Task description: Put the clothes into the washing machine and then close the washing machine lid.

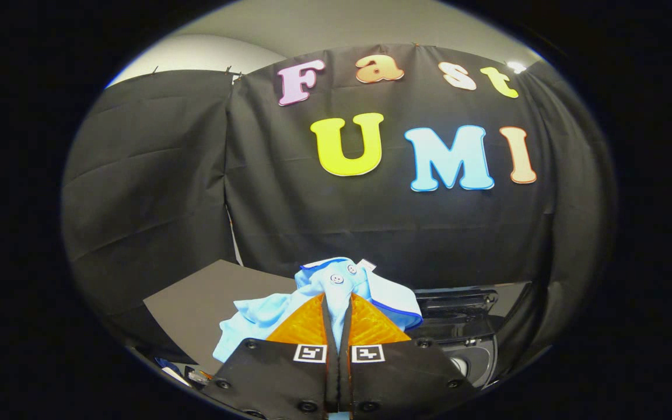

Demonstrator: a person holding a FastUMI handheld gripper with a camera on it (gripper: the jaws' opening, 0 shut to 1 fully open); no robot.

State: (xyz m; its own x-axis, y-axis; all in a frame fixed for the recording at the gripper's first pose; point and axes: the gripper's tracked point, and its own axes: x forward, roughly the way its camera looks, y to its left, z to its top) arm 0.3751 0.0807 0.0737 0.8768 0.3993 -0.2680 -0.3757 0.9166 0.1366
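Fingers of the gripper (338, 309) are almost closed, and a fold of the light blue shirt (336, 286) is pinched between them; both fingers press on the cloth. A thin strip of the fabric runs down through the narrow gap between the fingers. The rest of the shirt bunches up over and just ahead of the fingertips, with two small white buttons (336, 279) showing on top and a darker blue border along its right side. One part of the shirt hangs to the left of the fingers.

To the right of the gripper and lower, the washing machine (464, 326) stands; its dark glossy top is visible, and I cannot tell if the lid is open. To the left, beyond the shirt, a flat dark grey board (196, 309) lies. Farther behind all of this hangs the black cloth wall (155, 192) of the booth.
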